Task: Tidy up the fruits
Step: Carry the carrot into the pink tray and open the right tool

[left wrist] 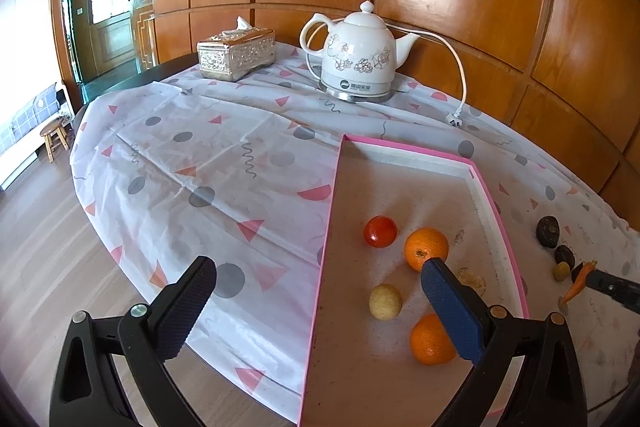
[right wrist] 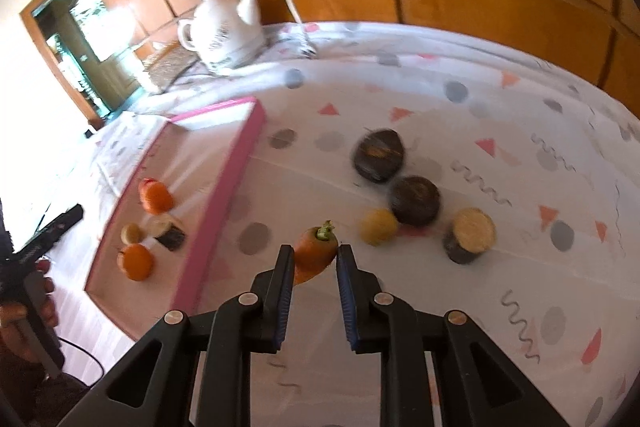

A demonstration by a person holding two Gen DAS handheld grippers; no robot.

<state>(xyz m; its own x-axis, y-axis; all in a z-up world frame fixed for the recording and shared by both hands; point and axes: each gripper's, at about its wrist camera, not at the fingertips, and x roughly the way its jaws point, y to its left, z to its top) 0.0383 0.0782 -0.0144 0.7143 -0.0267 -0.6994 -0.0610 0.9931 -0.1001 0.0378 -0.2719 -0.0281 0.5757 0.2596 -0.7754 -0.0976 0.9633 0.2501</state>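
Step in hand: carrying; the carrot (right wrist: 315,251) is clamped between the jaws of the right gripper (right wrist: 314,259), green stub pointing away, clear of the bench (right wrist: 400,299).
Left gripper (left wrist: 320,291): jaws wide apart, nothing between them, hanging over the near edge of the pink tray (left wrist: 326,227).
Tray contents: two oranges (left wrist: 426,249), a tomato (left wrist: 380,231), a pale round fruit (left wrist: 385,301), all ahead of the left jaws.
Still loose: dark round pieces (right wrist: 378,155) and a yellow fruit (right wrist: 378,227), beyond the right jaws.
Next move, judged: swing the carrot left over the pink rim, lower, then part the jaws.
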